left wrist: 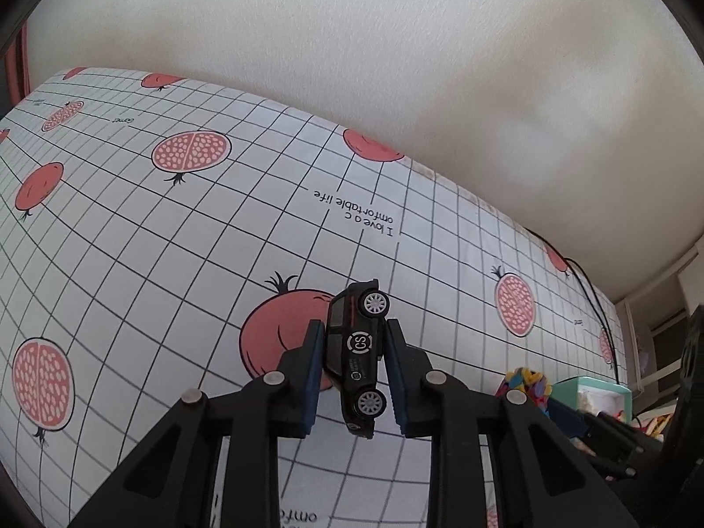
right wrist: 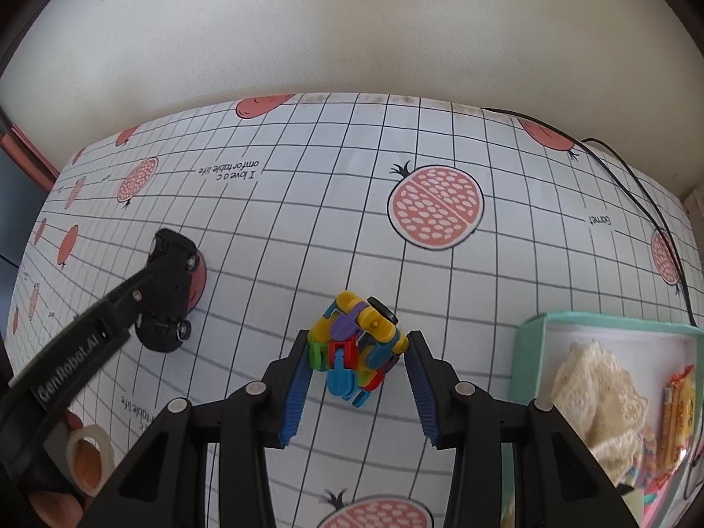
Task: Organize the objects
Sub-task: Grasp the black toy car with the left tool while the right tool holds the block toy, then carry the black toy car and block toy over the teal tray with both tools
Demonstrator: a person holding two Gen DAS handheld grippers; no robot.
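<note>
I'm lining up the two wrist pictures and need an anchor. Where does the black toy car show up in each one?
Left wrist view: the black toy car sits low centre, clamped nose-down between the left gripper fingers.
Right wrist view: the car is at left, above the tablecloth.
Shared landmark: the "I love a comfortable life" print.

The toy car had "CS" in a white ring on its side. The tablecloth said "I love a comfortable life". The left gripper arm said "GenRobot.AI".
</note>
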